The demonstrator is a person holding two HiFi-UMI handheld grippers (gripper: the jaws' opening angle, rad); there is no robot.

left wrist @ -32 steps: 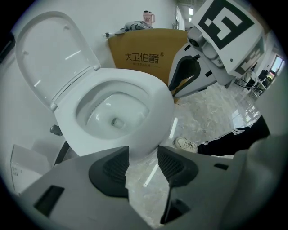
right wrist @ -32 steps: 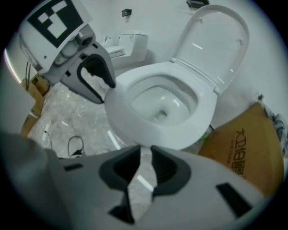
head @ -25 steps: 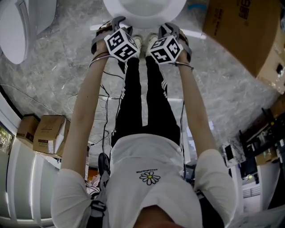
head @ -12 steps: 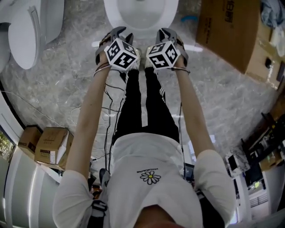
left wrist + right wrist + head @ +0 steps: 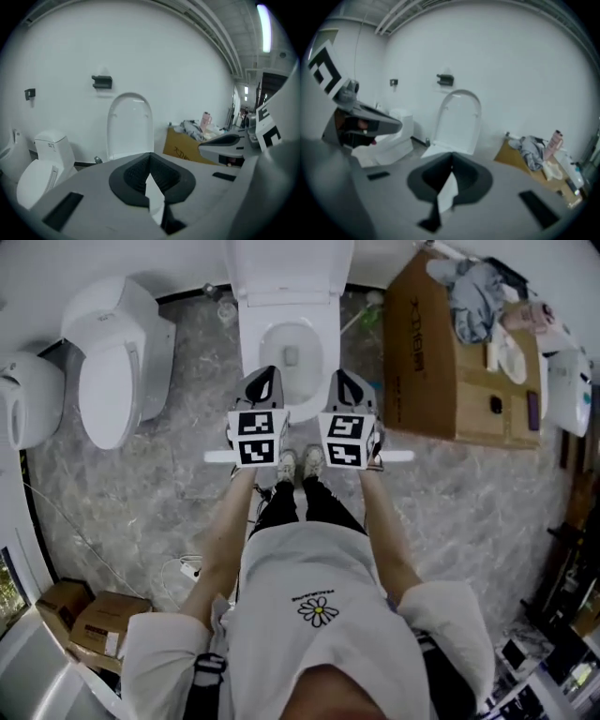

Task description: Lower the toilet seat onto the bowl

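While we held the left gripper (image 5: 264, 379) and right gripper (image 5: 343, 381) side by side, jaws just closed together on nothing, the toilet seat (image 5: 130, 125) stood upright ahead of both, behind the bowl (image 5: 266, 345).

Blurred, unreadable print on cardboard box (image 5: 422, 381)

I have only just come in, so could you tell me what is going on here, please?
A person stands facing a white toilet, holding the left gripper and the right gripper out toward its bowl. Both grippers have just closed and are shut, with nothing between the jaws. The toilet's lid stands upright at the back. Whether the seat already lies on the bowl is hard to tell from these views.
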